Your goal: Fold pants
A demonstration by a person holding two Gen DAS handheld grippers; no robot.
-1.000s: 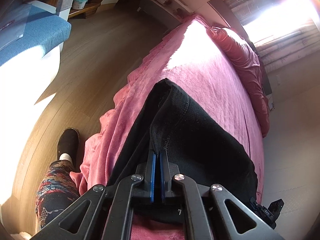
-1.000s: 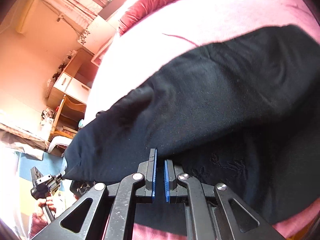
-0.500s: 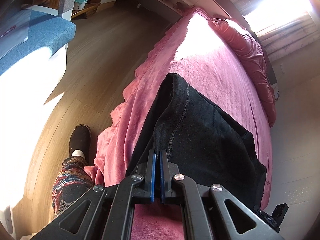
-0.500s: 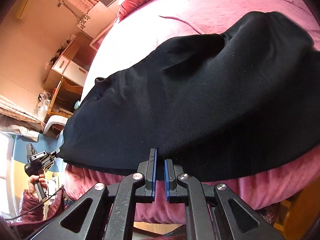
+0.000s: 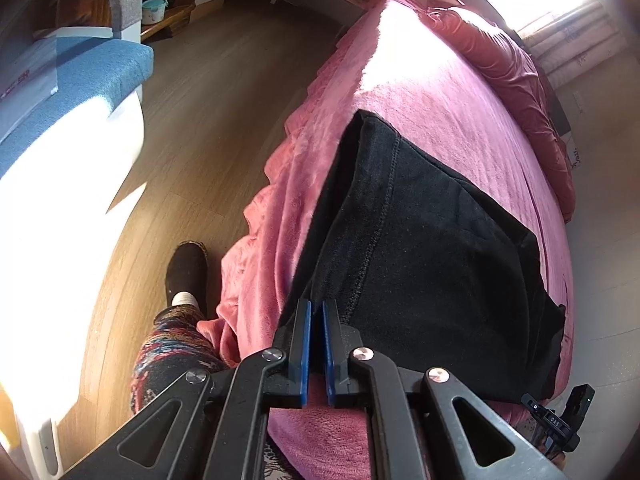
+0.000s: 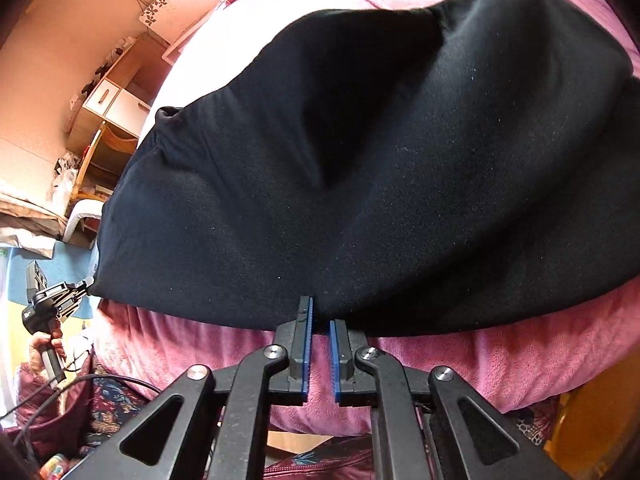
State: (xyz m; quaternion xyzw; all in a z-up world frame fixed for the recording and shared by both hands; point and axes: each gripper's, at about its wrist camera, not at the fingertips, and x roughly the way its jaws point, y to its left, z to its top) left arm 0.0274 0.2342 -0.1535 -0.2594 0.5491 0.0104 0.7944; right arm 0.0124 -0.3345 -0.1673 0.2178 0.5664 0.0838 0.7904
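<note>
Black pants (image 5: 420, 248) lie folded over on a pink bed blanket (image 5: 432, 92), stretched along the bed's near edge. My left gripper (image 5: 316, 312) is shut on one corner of the pants at the bed's edge. My right gripper (image 6: 320, 316) is shut on the pants' (image 6: 380, 168) near hem, holding the other end. The left gripper also shows in the right wrist view (image 6: 86, 282), pinching the far corner of the cloth.
A wooden floor (image 5: 208, 92) runs beside the bed. A blue and white armchair (image 5: 68, 80) stands to the left. My leg and dark shoe (image 5: 186, 276) stand next to the bed. Pink pillows (image 5: 508, 52) lie at the far end. A wooden desk (image 6: 108, 100) stands beyond.
Both grippers have pulled back toward the bed's near edge, drawing the folded pants with them. The cloth now lies flatter, with pink blanket showing under both grippers.
</note>
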